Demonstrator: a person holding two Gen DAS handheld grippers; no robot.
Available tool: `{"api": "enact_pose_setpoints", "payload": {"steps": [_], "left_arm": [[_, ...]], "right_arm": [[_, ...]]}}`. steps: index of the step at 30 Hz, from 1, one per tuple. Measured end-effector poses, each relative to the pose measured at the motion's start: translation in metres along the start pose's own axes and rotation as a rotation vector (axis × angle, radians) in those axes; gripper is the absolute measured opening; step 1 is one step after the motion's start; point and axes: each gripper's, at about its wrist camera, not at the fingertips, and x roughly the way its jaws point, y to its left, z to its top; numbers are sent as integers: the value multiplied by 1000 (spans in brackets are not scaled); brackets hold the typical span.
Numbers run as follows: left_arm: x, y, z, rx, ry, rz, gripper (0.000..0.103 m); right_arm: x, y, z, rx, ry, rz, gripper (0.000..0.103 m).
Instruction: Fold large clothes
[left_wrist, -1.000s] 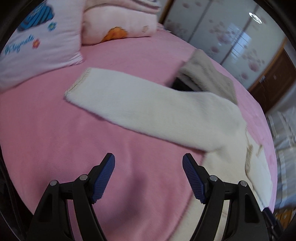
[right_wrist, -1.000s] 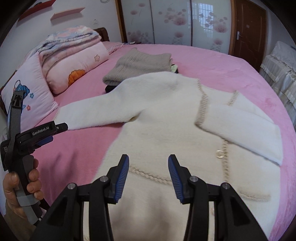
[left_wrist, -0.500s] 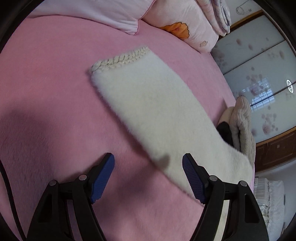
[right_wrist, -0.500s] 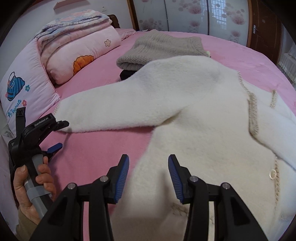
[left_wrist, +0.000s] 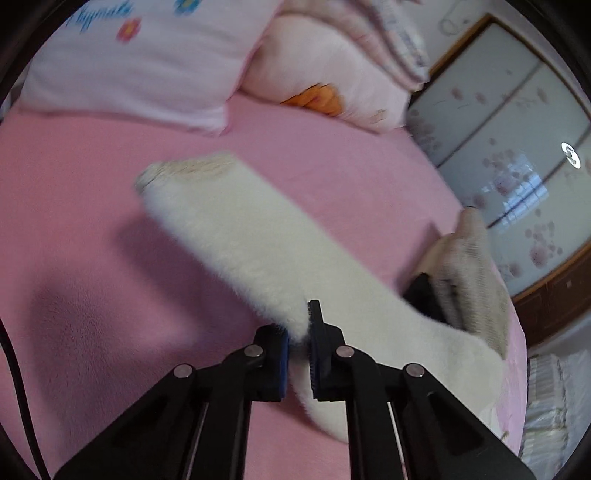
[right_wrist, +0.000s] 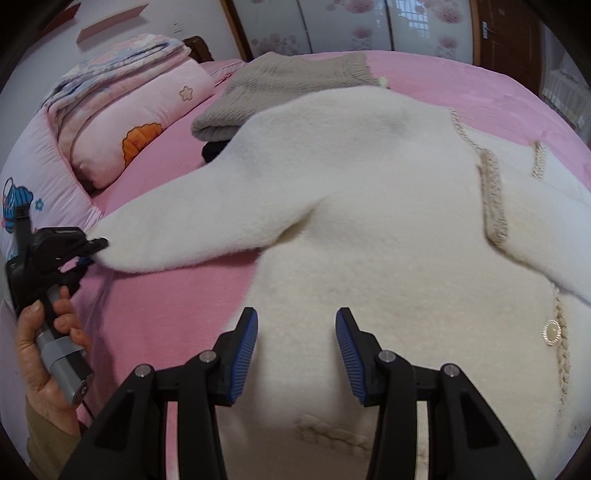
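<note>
A large fluffy white cardigan (right_wrist: 388, 221) with beige braided trim lies spread on the pink bed (right_wrist: 177, 325). Its left sleeve (left_wrist: 240, 236) stretches out toward the pillows. My left gripper (left_wrist: 298, 332) is shut on the lower edge of that sleeve; it also shows in the right wrist view (right_wrist: 98, 245), pinching the sleeve near the cuff. My right gripper (right_wrist: 295, 339) is open and empty, just above the cardigan's body near its left side seam. The far sleeve is folded across the front.
A folded grey knit sweater (right_wrist: 288, 85) lies on a dark garment behind the cardigan's shoulder. Pink pillows (right_wrist: 136, 122) and folded quilts stand at the bed's left. Wardrobe doors (right_wrist: 351, 26) stand behind the bed.
My left gripper has moved in onto the sleeve and shut on its edge. My right gripper has moved closer over the cardigan's body and stays open.
</note>
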Motion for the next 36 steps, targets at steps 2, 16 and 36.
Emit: {"api": "enact_pose_setpoints", "payload": {"steps": [2, 16, 36], "left_arm": [[-19, -28, -5, 58, -12, -53, 6], [-66, -242, -196, 708, 227, -316, 7], [-72, -226, -257, 770, 490, -346, 74]], "right_arm": [[-8, -12, 1, 24, -13, -1, 44], [-85, -150, -13, 286, -145, -130, 44], [-101, -196, -29, 308, -133, -102, 44]]}}
